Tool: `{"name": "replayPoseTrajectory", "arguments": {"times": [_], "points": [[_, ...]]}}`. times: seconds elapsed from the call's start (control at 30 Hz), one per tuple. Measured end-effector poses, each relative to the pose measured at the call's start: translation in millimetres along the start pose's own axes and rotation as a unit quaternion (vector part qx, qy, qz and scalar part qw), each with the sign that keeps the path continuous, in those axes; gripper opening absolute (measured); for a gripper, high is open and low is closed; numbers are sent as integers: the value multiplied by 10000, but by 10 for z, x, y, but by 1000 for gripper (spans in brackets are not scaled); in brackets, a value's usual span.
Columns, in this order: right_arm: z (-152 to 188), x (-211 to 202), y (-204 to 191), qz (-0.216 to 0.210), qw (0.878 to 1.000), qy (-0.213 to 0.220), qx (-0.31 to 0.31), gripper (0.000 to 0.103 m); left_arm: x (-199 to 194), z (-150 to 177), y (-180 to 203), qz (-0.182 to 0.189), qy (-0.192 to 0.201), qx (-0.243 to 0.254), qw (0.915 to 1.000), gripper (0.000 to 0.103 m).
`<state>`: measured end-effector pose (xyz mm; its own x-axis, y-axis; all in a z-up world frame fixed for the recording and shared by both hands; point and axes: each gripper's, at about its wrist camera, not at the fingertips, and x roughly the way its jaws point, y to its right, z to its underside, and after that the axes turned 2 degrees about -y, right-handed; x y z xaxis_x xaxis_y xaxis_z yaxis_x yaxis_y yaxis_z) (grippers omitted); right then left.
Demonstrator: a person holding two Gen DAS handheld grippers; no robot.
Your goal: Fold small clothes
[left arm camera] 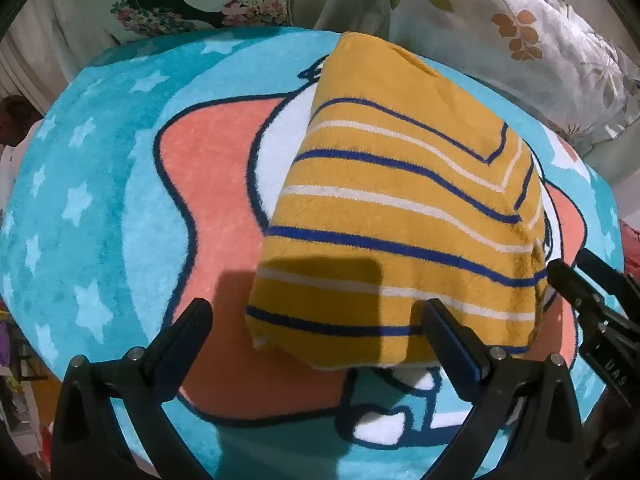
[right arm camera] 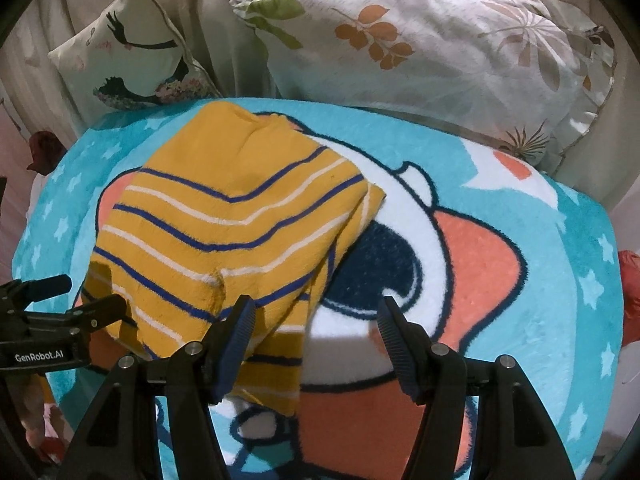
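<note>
Here the left gripper hangs with its jaws spread wide over the near edge of the garment, one finger over bare rug and the other just above the striped cloth, nothing pinched between them. The right gripper also stands wide and empty; its left finger sits over the garment's near corner while its right finger is over the rug alone. The garment, a mustard knit with blue and white stripes, lies on the rug in front of both grippers, and it already looks folded: layers are stacked, a doubled edge shows on the side nearer the right gripper, and the outline is a compact block, not a spread-out shape. Beyond the rug's far edge lie a leaf-print pillow and a cushion. My reading is that most of the folding is done. What may remain is one more fold or a squaring-up of the uneven near edge, since a loose flap hangs out there toward the right gripper.
</note>
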<state>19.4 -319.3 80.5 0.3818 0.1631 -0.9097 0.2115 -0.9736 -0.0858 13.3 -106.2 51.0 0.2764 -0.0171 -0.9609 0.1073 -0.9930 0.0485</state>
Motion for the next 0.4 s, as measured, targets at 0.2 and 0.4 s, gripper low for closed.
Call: {"name": "replayPoseTrajectory", "arguments": {"times": [0.2,0.4], "points": [[-8,-24,-51,8,10000,43,-50,68,-46,17,7,134,62,-38,9999,103],[-4,-56,-79,-20,9999,94,-66,68,-129,89,56,3,175,0,9998,103]]}}
